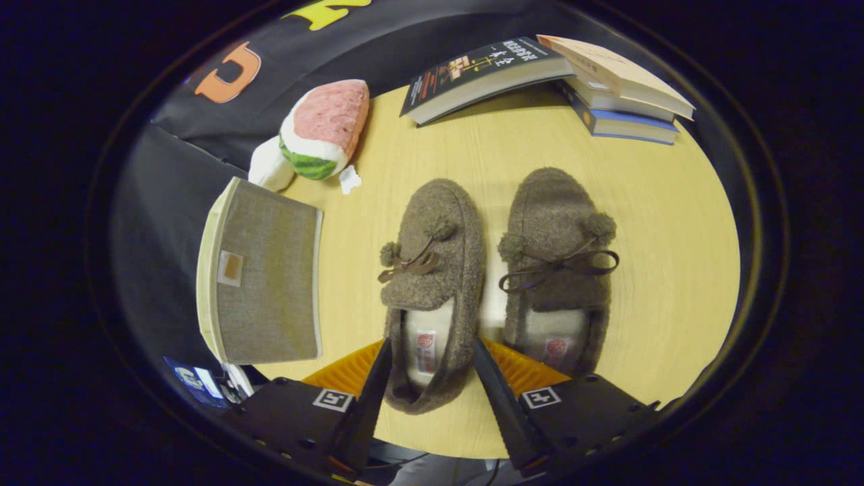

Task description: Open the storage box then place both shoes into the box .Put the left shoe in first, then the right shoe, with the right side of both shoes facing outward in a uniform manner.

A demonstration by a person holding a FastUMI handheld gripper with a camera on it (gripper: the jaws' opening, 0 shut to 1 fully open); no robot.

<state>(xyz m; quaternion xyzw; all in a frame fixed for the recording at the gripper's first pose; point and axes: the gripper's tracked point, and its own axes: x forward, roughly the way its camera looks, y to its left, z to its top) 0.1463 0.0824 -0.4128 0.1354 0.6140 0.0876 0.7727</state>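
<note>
Pale wood tabletop [418,155] carries 2 fuzzy brown slippers side by side, toes pointing away. From the gripper view, the gripper [430,368] stands spread wide around the heel of the left shoe [432,270], one finger at each side of it; whether the fingers press on it I cannot tell. Just beside it sits the right shoe [557,256]. Left of the shoes, the grey fabric storage box [266,273] is closed. Beyond lie a watermelon plush toy [320,131] and stacked books [540,74].

Shoes [496,270] mid-frame on table [675,270], left heel between fingers [368,391]; box [266,273] left; plush [317,135] upper left; books [553,74] top.
</note>
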